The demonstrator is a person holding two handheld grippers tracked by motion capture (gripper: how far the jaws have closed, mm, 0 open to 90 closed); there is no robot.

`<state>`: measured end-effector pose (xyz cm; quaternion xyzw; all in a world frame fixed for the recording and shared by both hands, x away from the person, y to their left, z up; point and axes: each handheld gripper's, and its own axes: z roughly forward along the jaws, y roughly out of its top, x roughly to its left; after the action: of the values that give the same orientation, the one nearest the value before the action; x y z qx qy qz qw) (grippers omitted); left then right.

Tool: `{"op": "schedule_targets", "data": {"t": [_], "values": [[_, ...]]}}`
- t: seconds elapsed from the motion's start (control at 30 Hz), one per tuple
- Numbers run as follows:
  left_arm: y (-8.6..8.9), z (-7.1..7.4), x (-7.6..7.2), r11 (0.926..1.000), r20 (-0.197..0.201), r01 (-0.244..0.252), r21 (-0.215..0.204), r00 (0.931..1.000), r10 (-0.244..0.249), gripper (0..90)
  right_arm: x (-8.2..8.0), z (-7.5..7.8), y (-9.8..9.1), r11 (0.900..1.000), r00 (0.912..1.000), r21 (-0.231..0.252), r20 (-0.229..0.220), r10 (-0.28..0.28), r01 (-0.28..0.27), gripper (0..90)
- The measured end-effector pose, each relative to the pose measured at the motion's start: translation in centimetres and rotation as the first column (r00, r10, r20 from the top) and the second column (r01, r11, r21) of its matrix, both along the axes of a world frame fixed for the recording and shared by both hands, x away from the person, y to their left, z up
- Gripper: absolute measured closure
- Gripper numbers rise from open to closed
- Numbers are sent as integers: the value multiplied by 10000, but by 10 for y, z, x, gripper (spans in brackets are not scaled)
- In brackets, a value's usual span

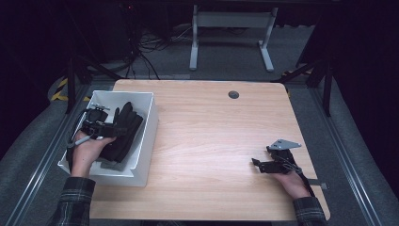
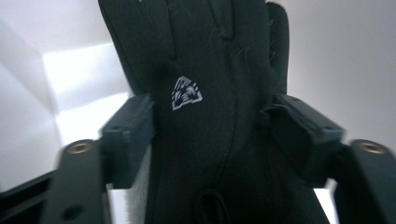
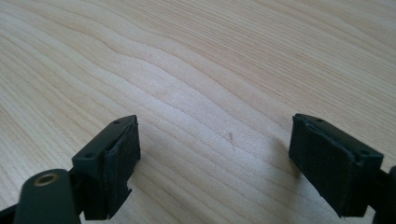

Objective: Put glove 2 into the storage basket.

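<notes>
Black fabric, a glove (image 2: 210, 116), sits clamped between the two jaws of the left gripper (image 2: 212, 126), its fingers pointing away from the camera in the left gripper view. On the back of the glove is a small pale-grey emblem (image 2: 186, 93), a shield-like shape with slanted streaks inside; no letters can be read on it. A seam runs down the glove beside the emblem, and fine fibres stand out along its edge. From the high view the glove (image 1: 123, 123) is over the white bin (image 1: 147, 136) at the left side of the table, held there by the left gripper (image 1: 109, 129) in the person's left hand (image 1: 87, 150), with more dark fabric (image 1: 113, 162) lying in the bin under it; how many pieces lie there cannot be told. The bin's pale inner walls show behind the glove in the left gripper view. The bin stands on the light wooden table (image 1: 211, 141), close to its left edge. Well apart, near the right edge, the right gripper (image 1: 258, 165) rests low over the bare wood in the person's right hand (image 1: 294, 183), its jaws spread wide with nothing between them, a grey three-cornered plate (image 1: 283, 144) on top. A round dark grommet (image 1: 233, 94) sits near the table's far edge.
</notes>
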<state>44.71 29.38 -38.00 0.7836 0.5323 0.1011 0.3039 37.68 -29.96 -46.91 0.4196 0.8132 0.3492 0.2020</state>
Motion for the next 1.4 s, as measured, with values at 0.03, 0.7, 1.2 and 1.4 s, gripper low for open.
{"op": "schedule_targets", "data": {"t": [0.03, 0.7, 1.2, 1.4], "values": [[0, 1, 0, 10000, 53, -14, 24, 10000, 14, 242, 0, 0, 0, 10000, 10000, -1, 0, 0, 0, 168], [-19, 56, -18, 9898, 1326, 1017, -999, 9873, -881, 173, 0, 0, 0, 10000, 10000, 1, 17, -15, 15, 166], [-63, 81, -29, 9713, 1822, 2014, -1264, 9672, -1768, 178, -1, 0, 0, 10000, 10000, -2, 11, -42, 42, 165], [-84, 88, -35, 9621, 1937, 2380, -1333, 9583, -2102, 178, -1, 0, 0, 10000, 10000, -7, 17, -46, 46, 166]]}}
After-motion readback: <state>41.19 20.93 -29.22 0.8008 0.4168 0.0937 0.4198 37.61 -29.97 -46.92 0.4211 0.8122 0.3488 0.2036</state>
